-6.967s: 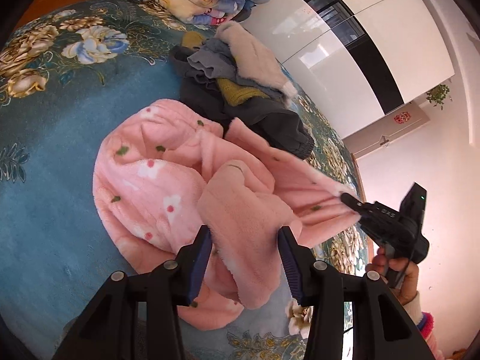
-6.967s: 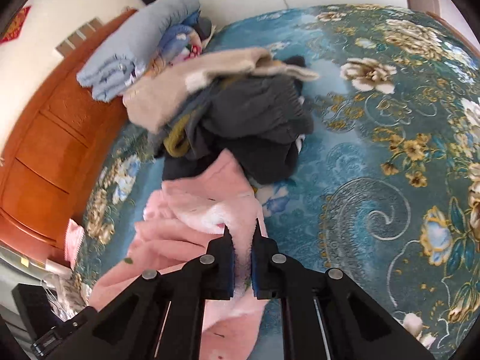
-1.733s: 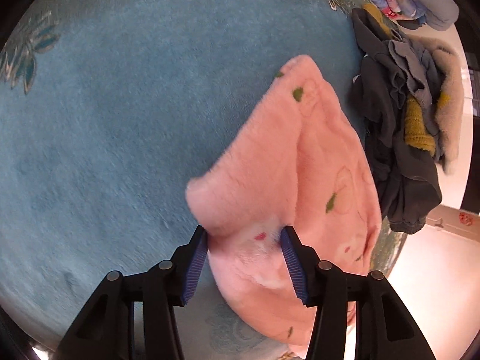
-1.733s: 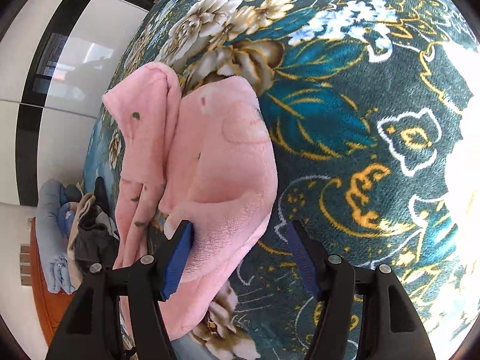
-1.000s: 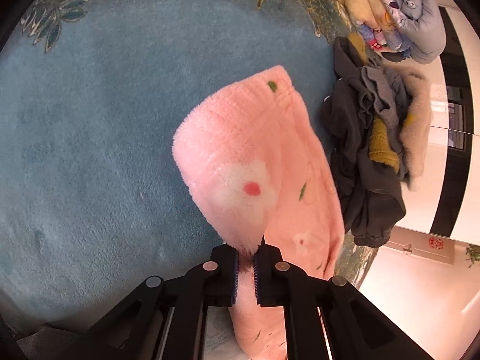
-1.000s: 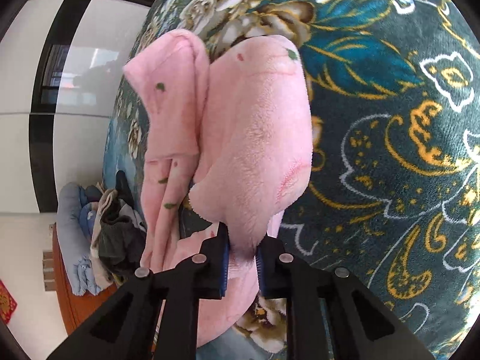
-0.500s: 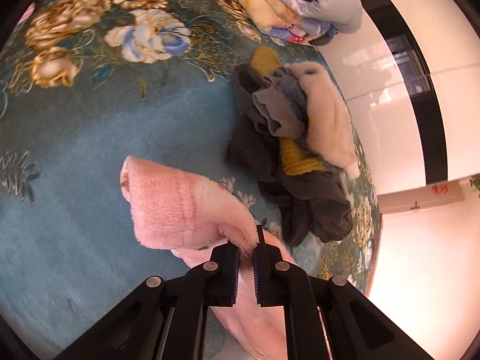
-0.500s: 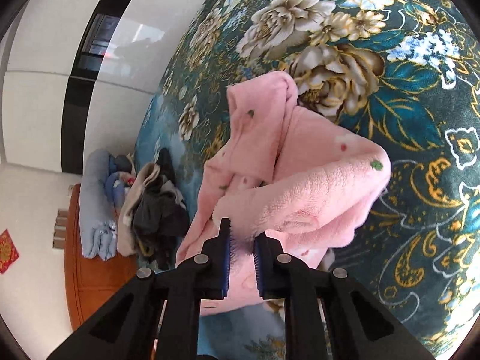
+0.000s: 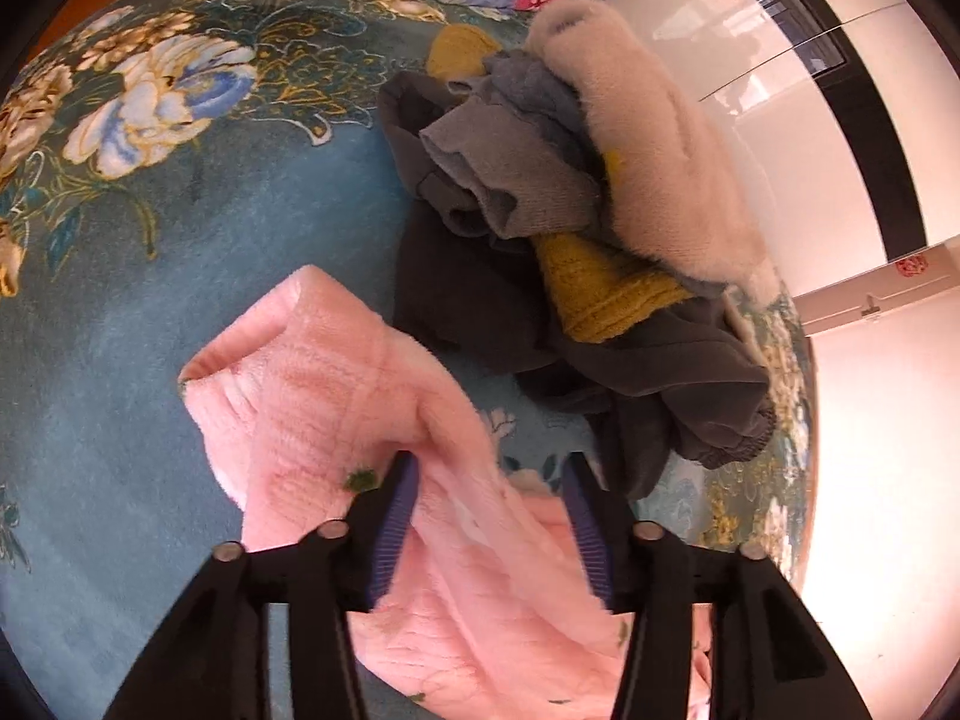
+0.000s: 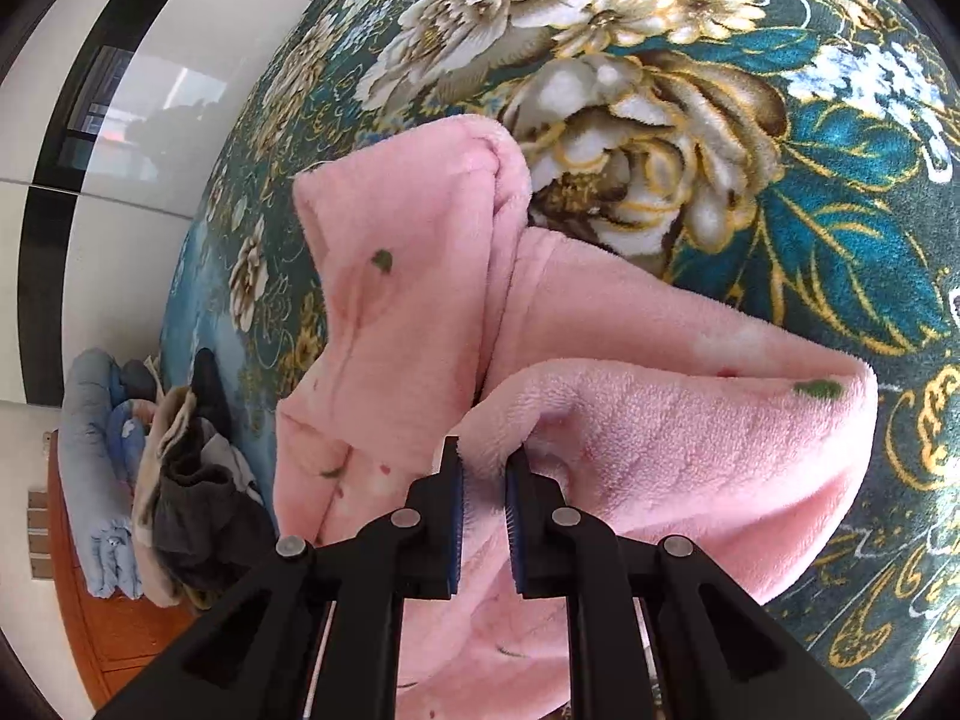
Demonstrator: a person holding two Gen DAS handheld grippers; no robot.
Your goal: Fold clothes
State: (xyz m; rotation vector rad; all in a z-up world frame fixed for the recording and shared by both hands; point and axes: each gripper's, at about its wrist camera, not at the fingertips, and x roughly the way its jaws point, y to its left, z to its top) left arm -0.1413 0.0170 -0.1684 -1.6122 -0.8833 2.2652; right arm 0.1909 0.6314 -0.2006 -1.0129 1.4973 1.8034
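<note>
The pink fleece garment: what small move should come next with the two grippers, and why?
Probably the right gripper should lower its fold and let go. It is shut on the pink fleece garment, while the left gripper is opening, its pads off the fleece that lies between them, so that side looks laid on the floral blanket.

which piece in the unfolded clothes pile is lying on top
The fluffy beige garment; it drapes over the grey top, mustard knit and dark trousers.

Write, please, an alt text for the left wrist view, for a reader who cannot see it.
The left gripper is opening its jaws over a fluffy pink garment whose fold lies loose between them, on a blue floral blanket. Behind lies a pile of unfolded clothes in grey, mustard and cream.
</note>
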